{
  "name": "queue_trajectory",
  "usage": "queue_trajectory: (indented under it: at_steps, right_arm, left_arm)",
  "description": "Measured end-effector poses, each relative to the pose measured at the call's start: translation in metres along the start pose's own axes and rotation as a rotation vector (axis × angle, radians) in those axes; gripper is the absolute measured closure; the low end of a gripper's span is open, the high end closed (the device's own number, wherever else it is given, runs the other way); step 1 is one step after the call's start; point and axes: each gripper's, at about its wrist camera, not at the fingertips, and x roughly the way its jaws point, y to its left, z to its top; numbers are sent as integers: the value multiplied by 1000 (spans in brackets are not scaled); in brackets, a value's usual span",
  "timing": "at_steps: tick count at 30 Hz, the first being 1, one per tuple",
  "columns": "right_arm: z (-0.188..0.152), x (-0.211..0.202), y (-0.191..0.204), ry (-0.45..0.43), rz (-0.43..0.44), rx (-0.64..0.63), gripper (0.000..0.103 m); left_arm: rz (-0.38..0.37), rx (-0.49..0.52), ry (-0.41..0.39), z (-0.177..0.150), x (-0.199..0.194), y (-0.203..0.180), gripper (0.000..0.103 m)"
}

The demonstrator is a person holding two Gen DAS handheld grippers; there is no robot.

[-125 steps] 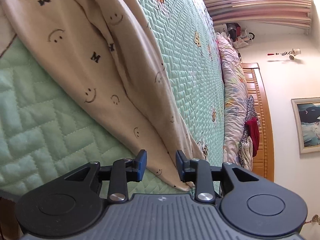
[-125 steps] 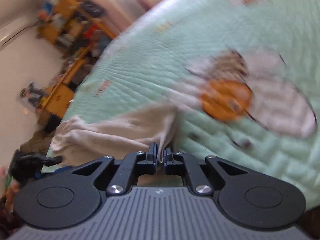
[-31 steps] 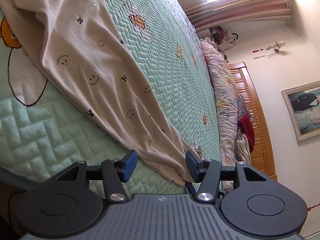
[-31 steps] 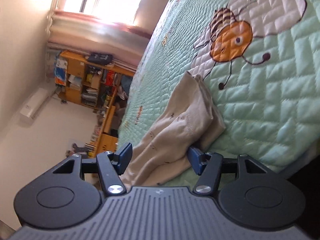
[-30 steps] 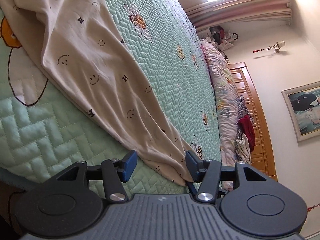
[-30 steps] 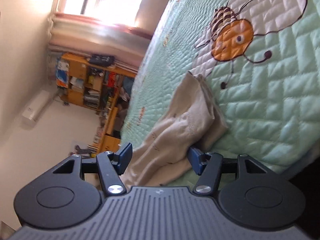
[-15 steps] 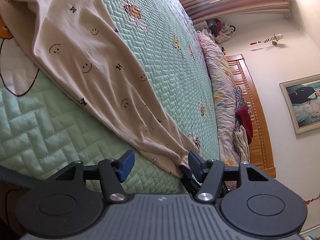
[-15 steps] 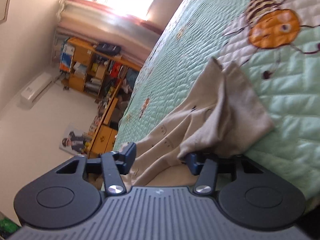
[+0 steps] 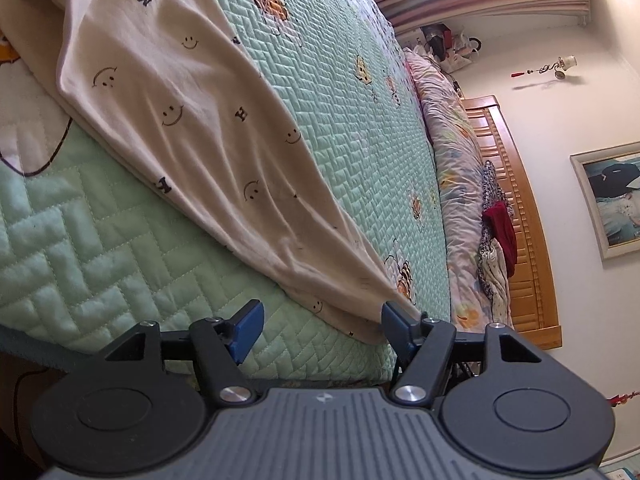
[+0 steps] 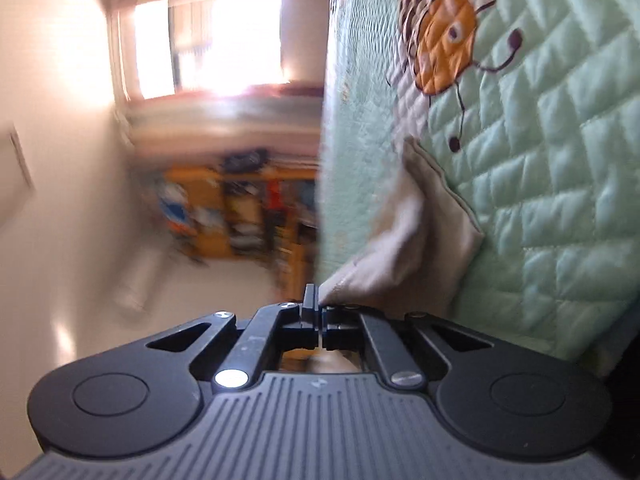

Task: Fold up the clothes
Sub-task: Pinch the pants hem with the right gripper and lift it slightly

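A beige garment with smiley faces and letters (image 9: 192, 120) lies stretched across the green quilted bedspread (image 9: 100, 248). Its near corner reaches the bed's edge between the fingers of my left gripper (image 9: 320, 326), which is open around it without pinching. In the right wrist view my right gripper (image 10: 320, 312) is shut on the other end of the beige garment (image 10: 416, 248), lifted slightly off the quilt (image 10: 560, 160) beside an orange bee print (image 10: 440, 48). That view is motion-blurred.
A floral duvet (image 9: 456, 184) and a pile of clothes (image 9: 496, 248) lie along the wooden headboard (image 9: 520, 216). A framed picture (image 9: 612, 196) hangs on the wall. A cluttered wooden shelf (image 10: 240, 208) stands under the bright window (image 10: 216, 48).
My right gripper has closed on the garment's end and swung, blurring its view. My left gripper has stayed open and moved closer to the near corner.
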Motion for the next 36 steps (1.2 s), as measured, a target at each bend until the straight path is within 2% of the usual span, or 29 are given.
queue_trajectory:
  at_steps: [2, 3, 6, 9, 10, 13, 16, 18, 21, 25, 29, 36]
  right_arm:
    - [4, -4, 2, 18, -88, -51, 101]
    - [5, -5, -1, 34, -105, -47, 101]
    - [2, -1, 9, 73, -269, -218, 101]
    - [-8, 4, 23, 118, -347, -326, 97]
    - [-12, 3, 27, 128, -382, -366, 91]
    - [-17, -4, 42, 155, -443, -433, 85]
    - [-16, -8, 63, 114, -521, -564, 67]
    - [-15, -11, 77, 84, -574, -653, 62]
    - [-4, -2, 90, 63, -616, -783, 61]
    - [12, 18, 86, 111, -557, -830, 60]
    - [15, 41, 80, 155, -607, -953, 60]
    - [17, 51, 84, 224, -541, -1048, 60]
  left_arm:
    - [7, 3, 6, -1, 3, -1, 35]
    - [9, 6, 10, -1, 5, -2, 35]
    - [19, 7, 19, -1, 8, -3, 35]
    - [25, 15, 21, 0, 8, -7, 33]
    - [26, 16, 20, 1, 8, -7, 32]
    - [26, 20, 10, 4, 6, -9, 31]
    - [25, 15, 6, 5, 6, -8, 31]
    - [27, 17, 11, 5, 10, -9, 31]
    - [24, 29, 29, 4, 16, -13, 31]
    - [26, 58, 46, 2, 20, -18, 30]
    - [43, 48, 47, 3, 22, -16, 30]
    - [62, 39, 44, 5, 24, -16, 29]
